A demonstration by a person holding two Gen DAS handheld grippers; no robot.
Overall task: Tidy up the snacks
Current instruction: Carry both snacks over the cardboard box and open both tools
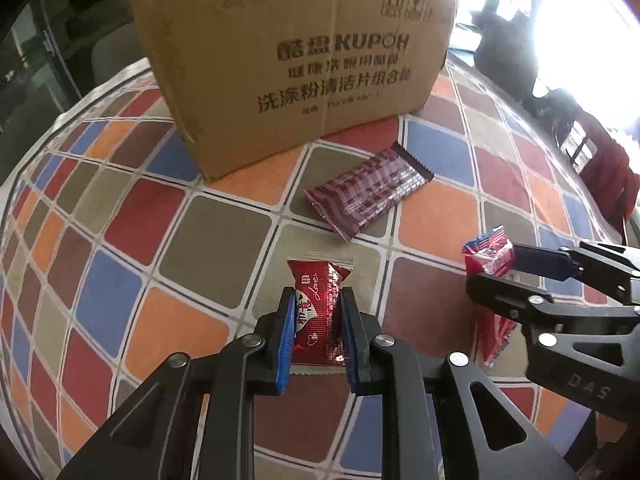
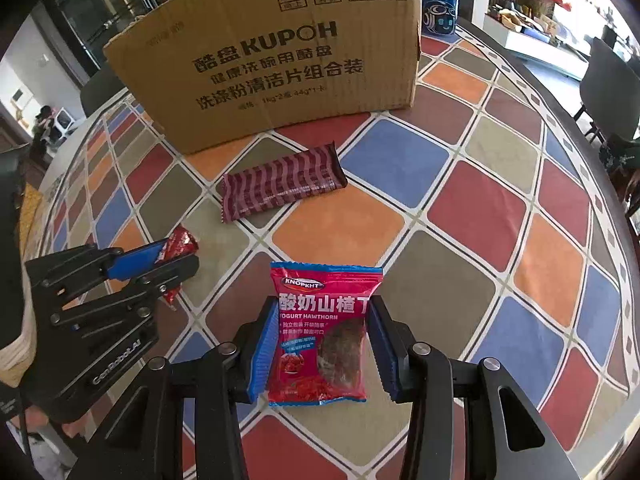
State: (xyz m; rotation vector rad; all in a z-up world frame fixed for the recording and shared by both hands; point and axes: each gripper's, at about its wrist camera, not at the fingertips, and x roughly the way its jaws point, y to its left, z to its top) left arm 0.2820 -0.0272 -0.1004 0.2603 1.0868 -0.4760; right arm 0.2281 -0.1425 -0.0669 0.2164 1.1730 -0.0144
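Observation:
My left gripper [image 1: 318, 300] is shut on a small red candy packet [image 1: 318, 312], held above the checked tablecloth; both also show in the right wrist view: gripper [image 2: 180, 258], packet [image 2: 181, 245]. My right gripper [image 2: 324, 312] is shut on a red yogurt hawthorn bag [image 2: 322, 336]; in the left wrist view the gripper [image 1: 490, 270] and bag [image 1: 490, 258] are at the right. A dark maroon striped snack bar [image 1: 366, 194] [image 2: 280, 184] lies on the cloth in front of the cardboard box [image 1: 296, 60] [image 2: 272, 60].
The round table has a multicoloured checked cloth [image 1: 132, 232] [image 2: 472, 208]. A Pepsi can [image 2: 440, 4] stands behind the box at the right. Chairs and furniture stand beyond the table's far right edge.

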